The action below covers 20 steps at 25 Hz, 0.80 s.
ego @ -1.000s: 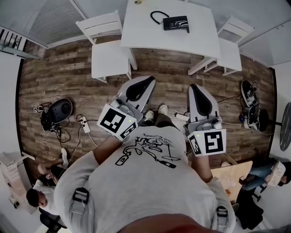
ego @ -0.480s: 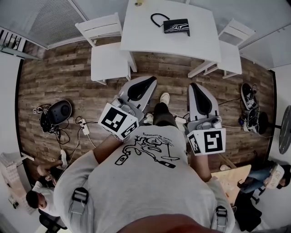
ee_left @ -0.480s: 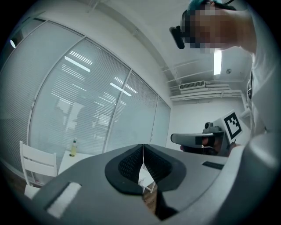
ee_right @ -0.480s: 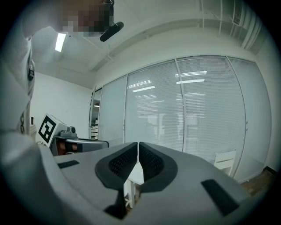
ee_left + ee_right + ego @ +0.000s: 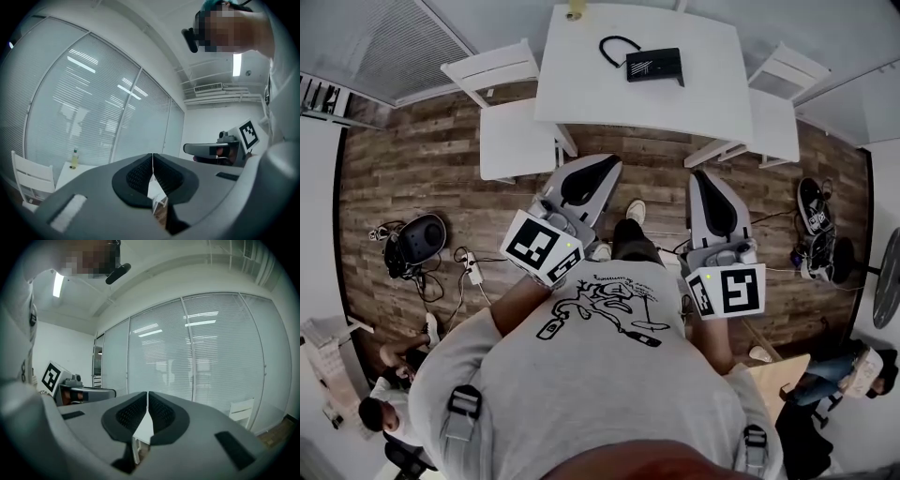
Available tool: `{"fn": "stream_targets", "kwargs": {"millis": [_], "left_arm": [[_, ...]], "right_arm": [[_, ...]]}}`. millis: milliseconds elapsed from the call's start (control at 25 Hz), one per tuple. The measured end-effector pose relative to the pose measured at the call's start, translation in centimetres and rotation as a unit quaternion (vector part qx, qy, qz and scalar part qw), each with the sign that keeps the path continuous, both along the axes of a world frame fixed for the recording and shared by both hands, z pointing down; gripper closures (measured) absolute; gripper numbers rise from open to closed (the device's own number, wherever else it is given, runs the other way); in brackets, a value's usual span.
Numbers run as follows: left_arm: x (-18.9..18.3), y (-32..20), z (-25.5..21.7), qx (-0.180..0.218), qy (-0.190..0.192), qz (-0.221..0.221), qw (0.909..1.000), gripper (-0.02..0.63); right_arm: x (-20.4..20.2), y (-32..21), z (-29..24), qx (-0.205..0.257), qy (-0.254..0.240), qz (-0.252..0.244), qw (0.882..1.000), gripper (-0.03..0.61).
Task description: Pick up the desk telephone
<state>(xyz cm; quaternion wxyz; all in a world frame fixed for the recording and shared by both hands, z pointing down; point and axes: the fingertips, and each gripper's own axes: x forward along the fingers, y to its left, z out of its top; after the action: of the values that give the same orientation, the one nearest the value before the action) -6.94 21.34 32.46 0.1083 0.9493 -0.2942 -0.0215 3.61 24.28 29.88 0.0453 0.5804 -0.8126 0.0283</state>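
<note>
The black desk telephone [image 5: 654, 65] lies on the white table [image 5: 609, 89] ahead, its curled cord [image 5: 610, 47] looping to its left. My left gripper [image 5: 592, 172] and right gripper [image 5: 700, 183] are held level at waist height over the wooden floor, well short of the table. Both are shut with nothing between the jaws, as the left gripper [image 5: 152, 161] and right gripper [image 5: 148, 401] views show. In the left gripper view the table [image 5: 77, 171] and a small bottle [image 5: 74, 158] appear at the left.
White chairs [image 5: 511, 122] [image 5: 778, 98] flank the table on both sides. A small yellow bottle [image 5: 574, 13] stands at the table's far edge. Cables and a power strip [image 5: 472, 267], a round black device [image 5: 420, 239] and shoes [image 5: 814, 202] lie on the floor. People sit at lower left and right.
The table and telephone have shifted a little left and the telephone has turned in the head view as I step forward. Both grippers stay shut and keep their places before me.
</note>
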Motion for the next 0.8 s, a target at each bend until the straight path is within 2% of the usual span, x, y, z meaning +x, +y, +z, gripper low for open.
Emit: {"fn": "stream_targets", "kwargs": {"millis": [480, 800], "left_arm": [[8.5, -8.5, -1.0, 0.007, -0.006, -0.015, 0.9998, 0.606], [12.7, -11.5, -0.7, 0.003, -0.006, -0.017, 0.9998, 0.606]], "right_arm": [[8.6, -8.8, -0.6, 0.003, -0.005, -0.017, 1.000, 0.568], [12.4, -11.7, -0.2, -0.001, -0.005, -0.024, 1.000, 0.568]]}}
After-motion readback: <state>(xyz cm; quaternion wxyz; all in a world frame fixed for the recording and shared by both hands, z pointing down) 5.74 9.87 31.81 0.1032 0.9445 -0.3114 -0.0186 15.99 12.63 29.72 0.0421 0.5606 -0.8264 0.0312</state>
